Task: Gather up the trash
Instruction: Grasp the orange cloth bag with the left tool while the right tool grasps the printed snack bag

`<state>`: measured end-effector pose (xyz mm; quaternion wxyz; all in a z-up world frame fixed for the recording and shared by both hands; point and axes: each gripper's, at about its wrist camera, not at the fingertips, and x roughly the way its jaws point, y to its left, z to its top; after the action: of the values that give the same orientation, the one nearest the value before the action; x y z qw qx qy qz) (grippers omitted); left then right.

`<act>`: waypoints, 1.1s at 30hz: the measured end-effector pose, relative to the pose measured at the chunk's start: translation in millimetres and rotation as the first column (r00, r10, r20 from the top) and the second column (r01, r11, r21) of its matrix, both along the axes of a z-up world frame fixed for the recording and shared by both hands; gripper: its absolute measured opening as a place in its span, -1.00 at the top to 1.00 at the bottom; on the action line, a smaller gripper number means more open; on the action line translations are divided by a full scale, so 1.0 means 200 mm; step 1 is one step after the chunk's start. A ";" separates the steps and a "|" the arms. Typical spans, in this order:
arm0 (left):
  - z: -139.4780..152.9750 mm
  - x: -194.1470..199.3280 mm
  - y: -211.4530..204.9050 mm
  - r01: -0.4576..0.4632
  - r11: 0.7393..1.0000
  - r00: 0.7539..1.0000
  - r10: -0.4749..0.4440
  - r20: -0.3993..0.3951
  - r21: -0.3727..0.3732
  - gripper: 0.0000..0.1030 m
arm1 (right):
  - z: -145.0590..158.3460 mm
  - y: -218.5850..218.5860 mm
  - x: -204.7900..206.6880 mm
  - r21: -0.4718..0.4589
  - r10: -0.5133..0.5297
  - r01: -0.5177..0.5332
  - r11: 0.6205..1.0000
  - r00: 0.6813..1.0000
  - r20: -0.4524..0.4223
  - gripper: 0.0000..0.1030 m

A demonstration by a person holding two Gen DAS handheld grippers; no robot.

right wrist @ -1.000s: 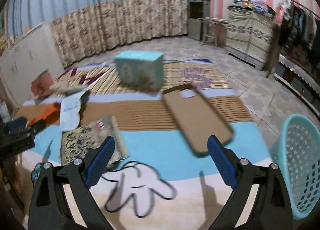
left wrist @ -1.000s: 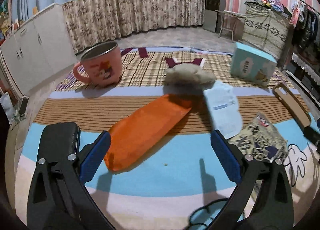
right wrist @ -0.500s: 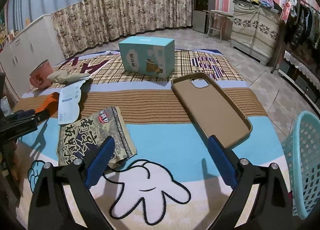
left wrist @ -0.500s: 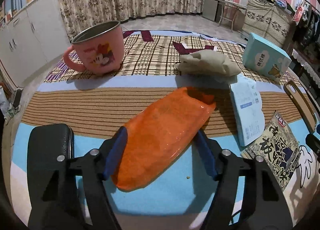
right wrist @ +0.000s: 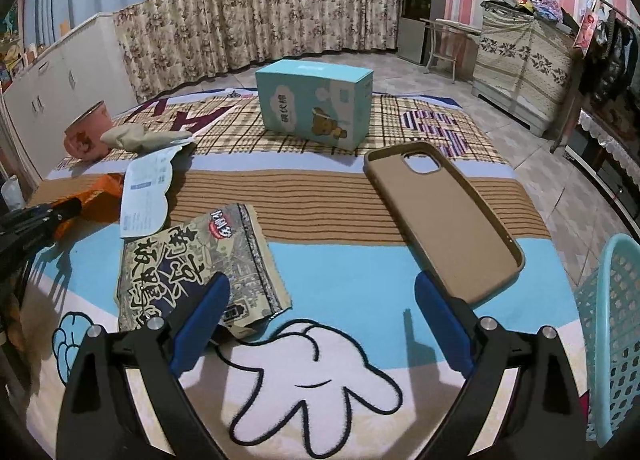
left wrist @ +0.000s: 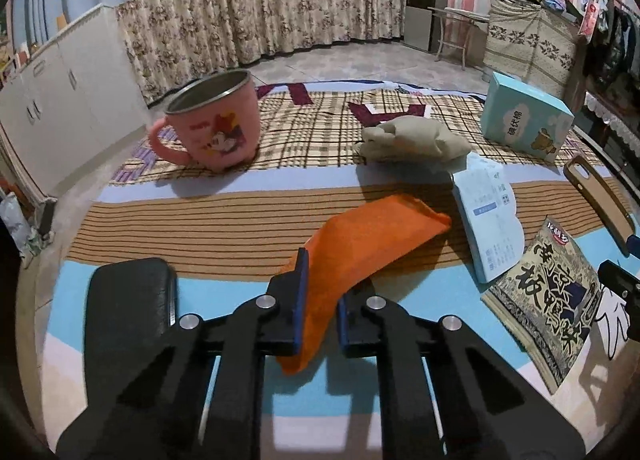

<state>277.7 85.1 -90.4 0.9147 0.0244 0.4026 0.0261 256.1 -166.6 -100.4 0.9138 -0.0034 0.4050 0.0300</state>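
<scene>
Fingers of our left gripper: clenched on the near end of the orange wrapper, which lifts off the patterned cloth on the bench and slants toward the far right. Fingers of our right gripper: spread wide, holding nothing, poised over the cartoon glove print with the left tip just above the printed snack packet. Other items we log on the cloth: white paper slip touching the packet's far edge; crumpled beige wad; pink mug; teal box; brown phone case. Teal mesh basket: off the right edge.
</scene>
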 end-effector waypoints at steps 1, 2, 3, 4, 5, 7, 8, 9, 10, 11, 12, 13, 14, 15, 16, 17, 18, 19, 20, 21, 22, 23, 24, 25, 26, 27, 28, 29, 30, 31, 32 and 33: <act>0.01 -0.01 0.00 -0.005 1.000 1.000 0.005 0.003 0.014 0.81 | 0.00 0.01 0.00 0.000 0.006 -0.006 1.000 1.000 -0.004 -0.78; 0.01 -0.02 0.00 -0.008 0.999 1.000 0.008 0.005 0.031 0.81 | -0.01 0.02 0.01 -0.001 0.015 -0.015 1.000 1.000 -0.008 -0.78; 0.02 -0.03 0.00 -0.012 0.999 1.000 0.011 0.008 0.052 0.81 | -0.01 0.02 0.01 -0.003 0.022 -0.022 1.000 1.000 -0.013 -0.78; 0.03 -0.04 0.01 -0.015 0.998 1.000 0.015 0.010 0.067 0.81 | -0.02 0.03 0.01 -0.005 0.029 -0.029 1.000 0.999 -0.017 -0.77; 0.03 -0.05 0.01 -0.020 0.997 1.000 0.019 0.011 0.073 0.81 | -0.02 0.04 0.01 -0.007 0.038 -0.039 0.999 0.999 -0.025 -0.76; 0.03 -0.05 0.03 -0.025 0.998 1.000 0.024 0.012 0.065 0.81 | -0.04 0.06 0.02 -0.011 0.053 -0.053 0.999 0.998 -0.040 -0.74; 0.03 -0.05 0.04 -0.028 0.998 1.000 0.027 0.012 0.060 0.81 | -0.05 0.07 0.02 -0.017 0.060 -0.061 0.998 0.997 -0.048 -0.63; 0.03 -0.05 0.05 -0.030 0.998 0.999 0.030 0.011 0.056 0.81 | -0.07 0.09 0.03 -0.022 0.071 -0.072 0.997 0.995 -0.064 -0.55; 0.03 -0.05 0.05 -0.033 0.998 0.999 0.032 0.010 0.054 0.81 | -0.07 0.09 0.03 -0.021 0.076 -0.078 0.997 0.995 -0.068 -0.47; 0.03 -0.05 0.05 -0.035 0.998 0.999 0.034 0.009 0.053 0.81 | -0.07 0.09 0.03 -0.020 0.078 -0.080 0.997 0.995 -0.066 -0.45; 0.03 -0.04 0.06 -0.037 0.998 0.999 0.037 0.007 0.050 0.81 | -0.07 0.09 0.03 -0.015 0.084 -0.085 0.996 0.994 -0.069 -0.43; 0.03 -0.04 0.06 -0.038 0.998 0.999 0.038 0.006 0.046 0.81 | -0.07 0.09 0.03 -0.013 0.086 -0.088 0.996 0.994 -0.070 -0.40; 0.03 -0.04 0.06 -0.039 0.998 0.999 0.039 0.007 0.044 0.81 | -0.07 0.09 0.03 -0.007 0.095 -0.096 0.995 0.993 -0.070 -0.33; 0.03 -0.04 0.07 -0.041 0.998 0.999 0.041 0.007 0.041 0.81 | -0.07 0.10 0.02 -0.005 0.103 -0.104 0.995 0.992 -0.069 -0.28; 0.03 -0.04 0.07 -0.043 0.998 0.999 0.043 0.008 0.037 0.81 | -0.07 0.11 0.02 -0.005 0.110 -0.111 0.994 0.992 -0.067 -0.19; 0.03 -0.04 0.07 -0.045 0.999 0.999 0.044 0.009 0.031 0.81 | -0.07 0.11 0.01 -0.006 0.118 -0.119 0.993 0.991 -0.065 -0.07; 0.04 -0.04 0.08 -0.045 0.999 0.999 0.045 0.011 0.021 0.81 | -0.06 0.13 0.01 -0.001 0.135 -0.135 0.991 0.989 -0.063 0.02; 0.04 -0.04 0.08 -0.045 0.999 0.999 0.045 0.013 0.015 0.81 | -0.06 0.14 0.01 0.005 0.151 -0.151 0.989 0.987 -0.061 0.24; 0.05 -0.04 0.08 -0.044 0.999 0.999 0.044 0.016 0.013 0.81 | -0.06 0.16 0.00 -0.013 0.153 -0.154 0.988 0.987 -0.057 0.29; 0.05 -0.04 0.08 -0.044 0.999 0.999 0.043 0.018 0.013 0.81 | -0.06 0.16 -0.01 -0.016 0.161 -0.162 0.987 0.985 -0.054 0.35; 0.05 -0.04 0.07 -0.043 0.999 0.999 0.043 0.021 0.013 0.81 | -0.06 0.17 -0.01 -0.011 0.169 -0.170 0.985 0.984 -0.054 0.49; 0.05 -0.04 0.07 -0.043 0.999 0.999 0.043 0.023 0.014 0.81 | -0.06 0.17 -0.02 -0.011 0.172 -0.173 0.985 0.984 -0.052 0.57; 0.05 -0.04 0.07 -0.042 0.999 0.999 0.042 0.024 0.017 0.81 | -0.05 0.18 -0.02 -0.012 0.176 -0.177 0.984 0.983 -0.051 0.62; 0.05 -0.04 0.07 -0.042 0.999 0.999 0.041 0.025 0.018 0.84 | -0.05 0.18 -0.02 -0.015 0.177 -0.178 0.984 0.983 -0.048 0.68; 0.05 -0.05 0.07 -0.040 0.999 0.999 0.040 0.024 0.018 0.84 | -0.05 0.18 -0.03 -0.014 0.179 -0.180 0.984 0.983 -0.042 0.81; 0.05 -0.05 0.07 -0.040 0.999 0.999 0.039 0.024 0.015 0.85 | -0.04 0.18 -0.03 -0.006 0.179 -0.180 0.984 0.983 -0.038 0.85; 0.05 -0.05 0.07 -0.039 0.999 0.999 0.039 0.025 0.014 0.85 | -0.04 0.16 -0.03 0.010 0.175 -0.175 0.984 0.984 -0.033 0.88; 0.06 -0.06 0.06 -0.040 0.999 0.999 0.039 0.025 0.015 0.85 | -0.03 0.15 -0.03 0.020 0.171 -0.170 0.985 0.985 -0.029 0.90; 0.06 -0.06 0.06 -0.040 0.999 0.999 0.039 0.026 0.016 0.85 | -0.03 0.13 -0.04 0.038 0.166 -0.165 0.986 0.986 -0.026 0.91; 0.07 -0.07 0.05 -0.039 0.999 0.999 0.039 0.028 0.014 0.86 | -0.02 0.11 -0.04 0.051 0.162 -0.161 0.986 0.987 -0.024 0.92; 0.08 -0.08 0.05 -0.038 0.999 0.999 0.038 0.032 0.011 0.86 | -0.02 0.09 -0.05 0.062 0.156 -0.154 0.986 0.988 -0.019 0.92; 0.10 -0.09 0.04 -0.036 0.999 0.999 0.036 0.038 0.008 0.86 | 0.00 0.06 -0.06 0.073 0.144 -0.143 0.987 0.990 -0.011 0.92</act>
<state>259.7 92.6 -71.1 0.9214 0.0207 0.3854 0.0447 244.8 -154.9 -101.0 0.9055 0.0006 0.4097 0.1103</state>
